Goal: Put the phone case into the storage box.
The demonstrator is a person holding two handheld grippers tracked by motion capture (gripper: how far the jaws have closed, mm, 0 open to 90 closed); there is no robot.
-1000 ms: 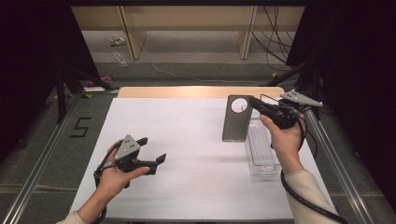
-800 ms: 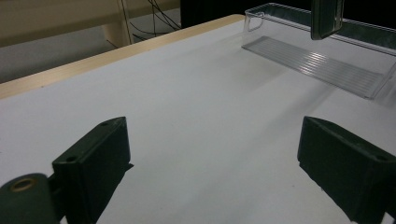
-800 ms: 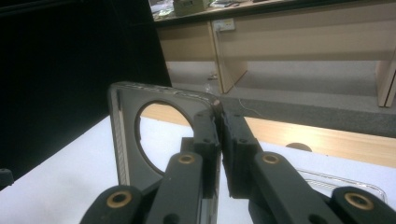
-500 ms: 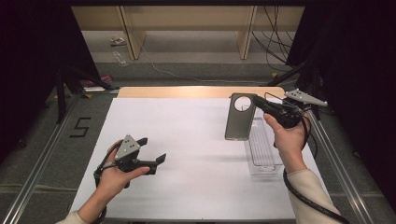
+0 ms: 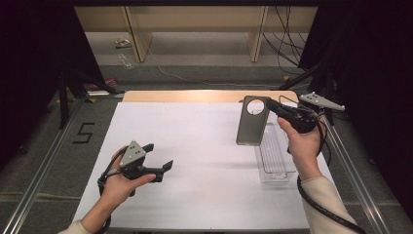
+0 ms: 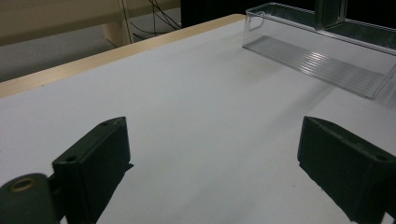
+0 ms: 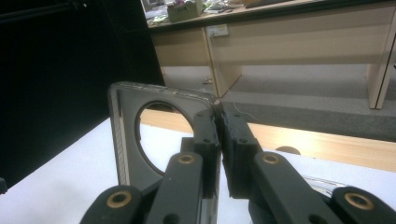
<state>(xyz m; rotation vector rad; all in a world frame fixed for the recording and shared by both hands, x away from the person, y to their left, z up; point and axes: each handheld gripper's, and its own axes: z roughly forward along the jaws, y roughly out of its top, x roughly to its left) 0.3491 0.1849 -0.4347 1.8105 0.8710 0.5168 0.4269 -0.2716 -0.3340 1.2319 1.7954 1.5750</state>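
Shifted slightly rightward: grey phone case (image 5: 253, 122) with round cutout, upright.

Looking along the left gripper (image 6: 219, 172), its two black jaws stand wide apart with nothing but bare white tabletop (image 6: 187, 93) between them. The left jaw rises at the lower left, with a brass-coloured pin at its base; the right jaw sits at the lower right edge. Farther off, at the upper right, a clear plastic tray (image 6: 317, 60) with a ribbed floor lies on the table. Something dark and upright stands at its far wall. A pale wooden strip (image 6: 116, 53) edges the table, with grey floor beyond.
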